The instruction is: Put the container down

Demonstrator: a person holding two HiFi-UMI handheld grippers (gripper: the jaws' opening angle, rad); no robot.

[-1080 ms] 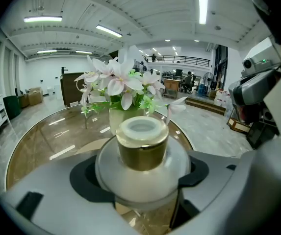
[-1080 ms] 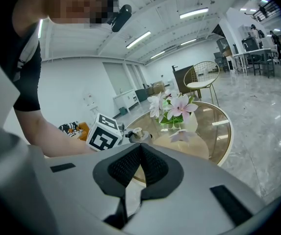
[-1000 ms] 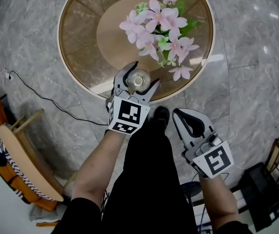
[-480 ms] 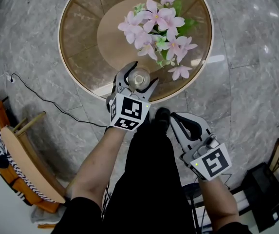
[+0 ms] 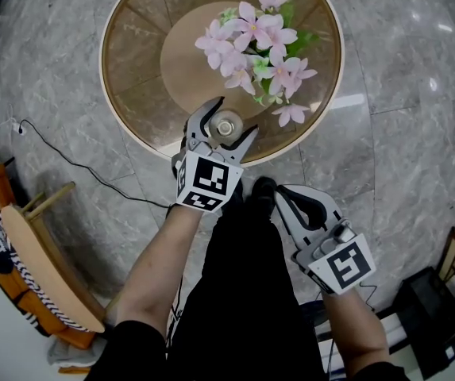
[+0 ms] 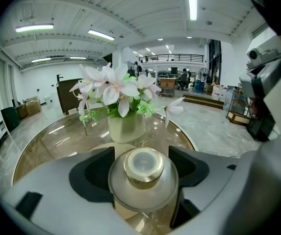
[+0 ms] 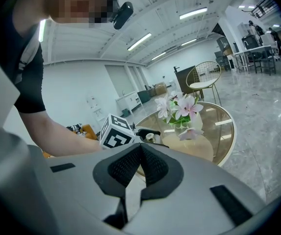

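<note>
A clear glass container [image 5: 228,125] with a gold neck [image 6: 143,166] sits between the jaws of my left gripper [image 5: 229,122], which is shut on it over the near edge of the round glass table [image 5: 132,109]. Whether its base touches the glass I cannot tell. In the left gripper view the container [image 6: 143,186] fills the gap between both jaws. My right gripper [image 5: 289,198] hangs lower right, off the table above the floor, its jaws shut with nothing in them. The right gripper view shows the closed pads [image 7: 141,165] and the left gripper's marker cube [image 7: 116,133].
A pale pot of pink flowers [image 5: 257,44] stands on the table just beyond the container [image 6: 114,89]. A black cable [image 5: 68,159] runs across the marble floor at left. A wooden chair [image 5: 40,260] stands lower left, and dark boxes [image 5: 433,316] lower right.
The left gripper with the container has shifted slightly toward the table. The right gripper drifted a little left and down. Both grips look unchanged.
</note>
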